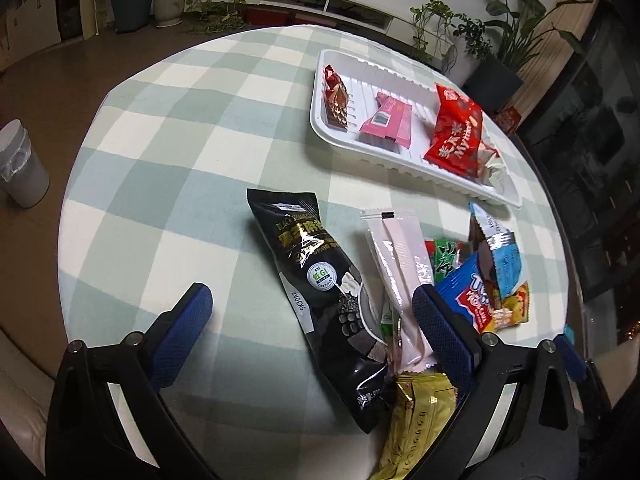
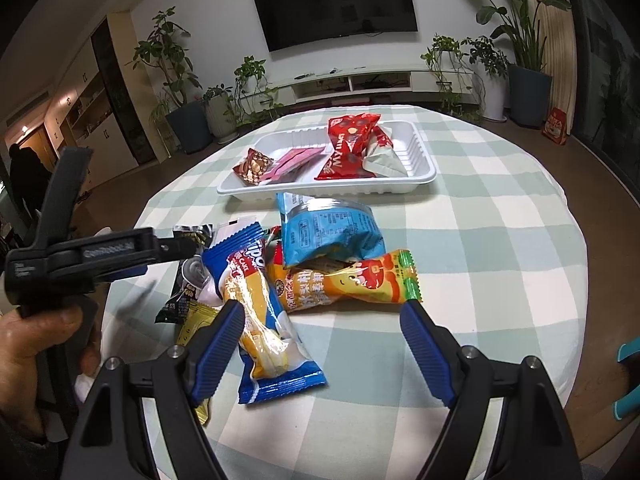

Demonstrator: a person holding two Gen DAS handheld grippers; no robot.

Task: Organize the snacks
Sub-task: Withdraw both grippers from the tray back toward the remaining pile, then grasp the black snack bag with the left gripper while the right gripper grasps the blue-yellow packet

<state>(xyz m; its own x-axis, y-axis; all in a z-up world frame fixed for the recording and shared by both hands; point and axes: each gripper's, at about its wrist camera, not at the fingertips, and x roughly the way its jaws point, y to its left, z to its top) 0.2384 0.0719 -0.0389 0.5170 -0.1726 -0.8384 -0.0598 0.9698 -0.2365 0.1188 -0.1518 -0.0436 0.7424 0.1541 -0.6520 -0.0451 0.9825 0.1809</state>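
My left gripper (image 1: 312,320) hangs open over a black snack packet (image 1: 316,280) that lies between its fingers; a long white packet (image 1: 400,256) and a gold packet (image 1: 420,420) lie by its right finger. My right gripper (image 2: 324,332) is open, and a blue cake packet (image 2: 260,320) lies against its left finger. Beyond it are an orange packet (image 2: 352,280) and a light blue packet (image 2: 328,232). The white tray (image 2: 320,190) holds a red packet (image 2: 348,148), a pink packet (image 2: 292,160) and a brown one (image 2: 252,168).
The round table wears a green-checked cloth (image 1: 168,184). A hand (image 2: 36,340) holds the left tool at the right wrist view's left edge. On the floor to the left stands a grey bin (image 1: 20,164). A teal chair (image 2: 628,376) is at the right; potted plants line the far wall.
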